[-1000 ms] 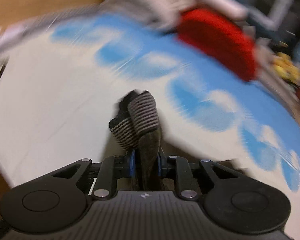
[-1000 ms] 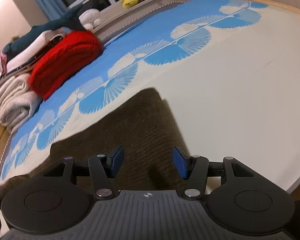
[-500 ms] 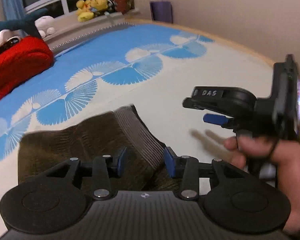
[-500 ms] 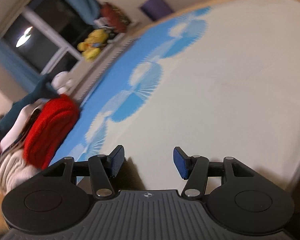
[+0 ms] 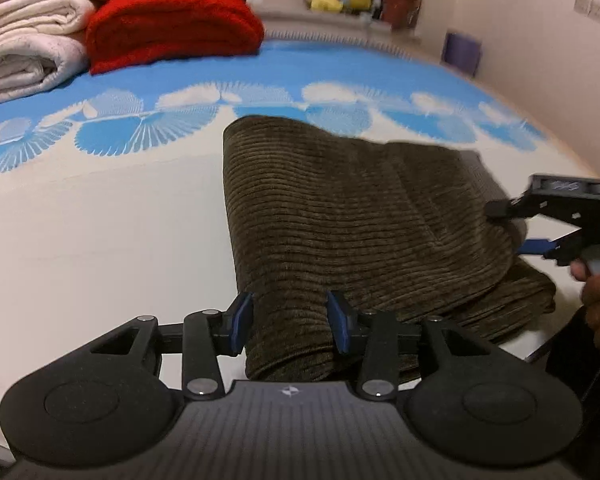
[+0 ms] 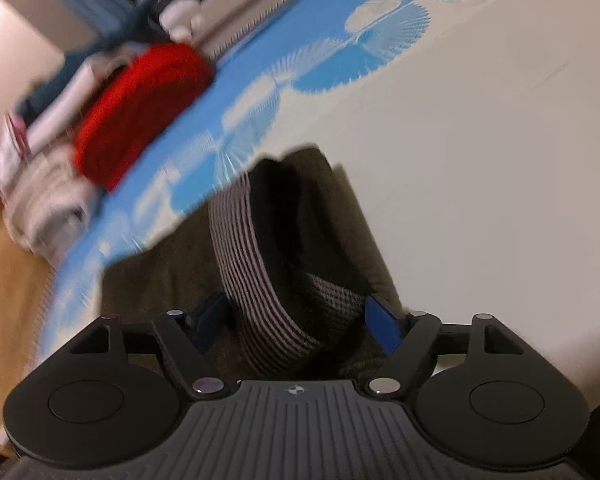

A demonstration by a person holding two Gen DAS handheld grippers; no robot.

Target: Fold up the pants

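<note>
While both tools gape, closing left tool [image 5: 290,322] and opening right tool [image 6: 296,320] straddle pants [image 5: 360,220] edges.

Folded pants [image 5: 352,220] lie on the bed [image 5: 100,232]; left tool [image 5: 290,320] closing astride their near edge, pads apart

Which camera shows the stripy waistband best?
The right wrist view: the striped waistband fills the middle, curling between the right gripper's opening jaws. The left wrist view shows mostly the pants' ribbed brown cloth, with only a blurred grey edge of it far right.
</note>
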